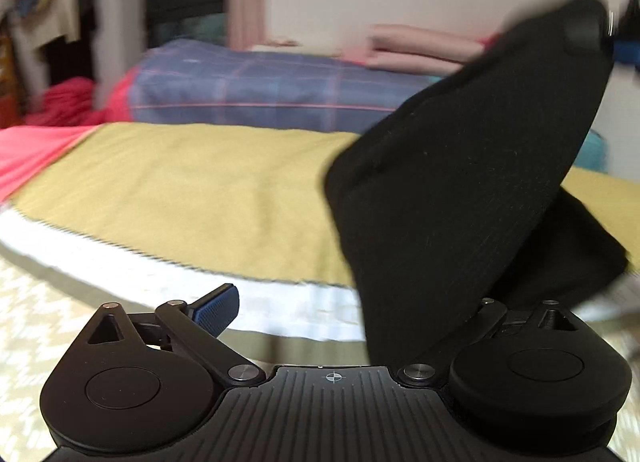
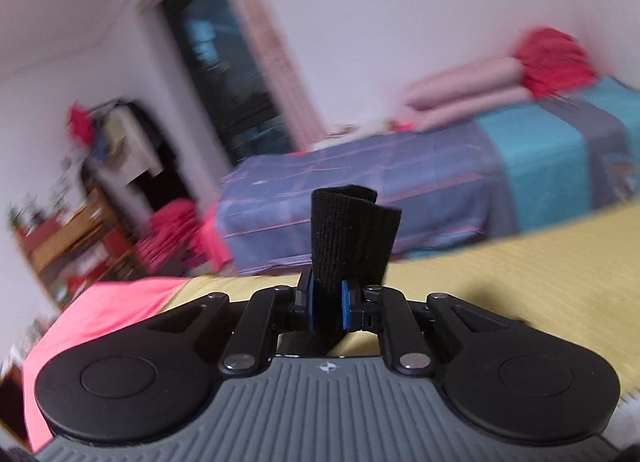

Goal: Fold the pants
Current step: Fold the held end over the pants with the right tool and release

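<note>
Both grippers busy: right gripper (image 2: pixel 329 304) pinched pants (image 2: pixel 348 234), carrying fold above yellow blanket (image 2: pixel 520 282); left gripper (image 1: pixel 348 310) spread. Next: lay flat.

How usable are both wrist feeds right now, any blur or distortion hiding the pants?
Left wrist view: room and bed smeared by motion blur, fisheye bends the yellow blanket; black pants fill the right side, texture still readable. Right wrist view: background streaked and tilted, but the right gripper and pinched fabric stay sharp.
</note>
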`<act>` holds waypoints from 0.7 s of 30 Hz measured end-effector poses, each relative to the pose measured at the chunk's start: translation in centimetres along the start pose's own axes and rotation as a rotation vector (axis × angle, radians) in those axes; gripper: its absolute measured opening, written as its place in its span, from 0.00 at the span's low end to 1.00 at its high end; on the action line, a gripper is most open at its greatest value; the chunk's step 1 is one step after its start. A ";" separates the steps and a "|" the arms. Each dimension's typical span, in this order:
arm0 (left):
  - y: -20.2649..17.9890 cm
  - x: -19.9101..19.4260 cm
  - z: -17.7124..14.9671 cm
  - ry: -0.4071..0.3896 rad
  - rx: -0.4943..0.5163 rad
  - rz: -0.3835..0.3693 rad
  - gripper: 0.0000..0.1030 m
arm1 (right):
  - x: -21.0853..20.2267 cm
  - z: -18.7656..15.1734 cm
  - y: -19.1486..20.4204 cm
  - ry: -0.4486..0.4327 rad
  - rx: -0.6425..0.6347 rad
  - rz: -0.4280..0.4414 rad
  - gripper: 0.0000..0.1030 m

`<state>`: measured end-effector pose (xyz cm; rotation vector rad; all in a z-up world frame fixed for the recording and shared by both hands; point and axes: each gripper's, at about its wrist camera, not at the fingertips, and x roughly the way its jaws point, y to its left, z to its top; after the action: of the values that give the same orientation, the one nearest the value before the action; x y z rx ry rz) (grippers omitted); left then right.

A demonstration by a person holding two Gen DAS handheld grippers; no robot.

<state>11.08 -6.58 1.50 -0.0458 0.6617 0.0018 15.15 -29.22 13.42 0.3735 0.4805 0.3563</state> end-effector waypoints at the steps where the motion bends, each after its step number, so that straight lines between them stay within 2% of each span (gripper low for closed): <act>1: -0.6 0.0 -0.4 0.000 0.032 -0.024 1.00 | 0.3 -1.3 -2.1 0.024 0.015 -0.064 0.15; 3: -1.1 0.1 -1.1 0.008 0.079 -0.097 1.00 | 2.1 -4.6 -6.1 0.135 0.039 -0.244 0.16; 4: -1.3 0.1 -1.4 0.023 0.095 -0.135 1.00 | 2.9 -6.2 -7.7 0.200 0.064 -0.290 0.17; 6: -1.3 0.2 -1.7 0.041 0.113 -0.179 1.00 | 1.9 -7.3 -9.0 0.152 0.099 -0.232 0.20; 8: -0.9 -0.4 -1.7 0.041 0.119 -0.177 1.00 | 1.3 -6.3 -8.4 0.139 0.068 -0.262 0.41; 9: -0.6 -0.9 -1.7 0.041 0.116 -0.182 1.00 | 0.9 -5.7 -7.9 0.109 0.037 -0.300 0.46; 11: 0.4 -1.9 -1.5 0.029 0.097 -0.215 1.00 | -0.1 -4.7 -6.3 0.023 -0.045 -0.364 0.72; 13: 0.7 -2.9 -1.1 0.009 0.080 -0.230 1.00 | -0.3 -4.2 -4.9 -0.028 -0.110 -0.357 0.74; 15: 1.2 -3.6 -0.4 -0.017 0.054 -0.233 1.00 | 0.5 -4.3 -4.0 -0.026 -0.153 -0.333 0.74; 17: 1.3 -3.3 1.3 -0.030 0.010 -0.235 1.00 | 1.8 -4.6 -4.8 -0.008 -0.144 -0.323 0.78; 19: 1.3 -1.9 2.8 -0.025 -0.040 -0.221 1.00 | 3.3 -5.2 -6.3 0.054 -0.074 -0.330 0.82; 21: 0.7 0.7 3.7 0.045 -0.030 -0.210 1.00 | 4.9 -6.1 -9.3 0.215 0.069 -0.400 0.85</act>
<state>13.88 -5.70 3.97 -0.1442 0.6993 -0.1918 18.36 -33.72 2.61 0.2983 0.7636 -0.0102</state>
